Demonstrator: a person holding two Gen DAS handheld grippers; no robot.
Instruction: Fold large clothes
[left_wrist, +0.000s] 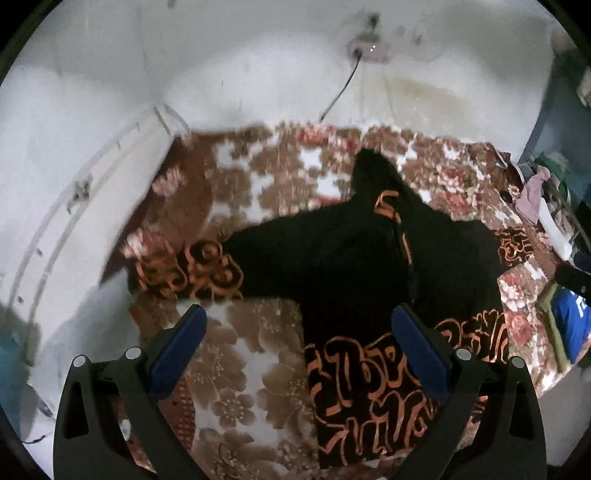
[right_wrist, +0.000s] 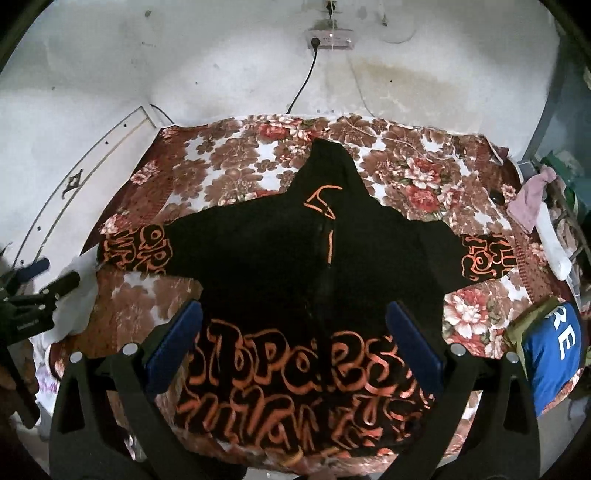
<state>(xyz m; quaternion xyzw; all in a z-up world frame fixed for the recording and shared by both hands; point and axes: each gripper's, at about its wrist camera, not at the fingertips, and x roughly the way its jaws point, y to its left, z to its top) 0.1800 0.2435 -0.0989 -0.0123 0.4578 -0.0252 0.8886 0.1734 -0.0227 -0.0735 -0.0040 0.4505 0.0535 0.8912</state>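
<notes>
A black hooded jacket (right_wrist: 280, 258) with orange lettering on hem and cuffs lies spread flat on a floral blanket (right_wrist: 417, 170), hood far, both sleeves out to the sides. It also shows in the left wrist view (left_wrist: 332, 266). My right gripper (right_wrist: 293, 325) is open and empty, hovering above the jacket's hem. My left gripper (left_wrist: 299, 328) is open and empty, above the blanket by the hem's left corner, below the left sleeve (left_wrist: 192, 269). The left gripper also shows at the left edge of the right wrist view (right_wrist: 48, 277).
White walls stand behind and to the left, with a socket and cable (right_wrist: 328, 38) on the back wall. A blue item with white letters (right_wrist: 554, 354) and a pink cloth (right_wrist: 528, 199) lie along the bed's right side.
</notes>
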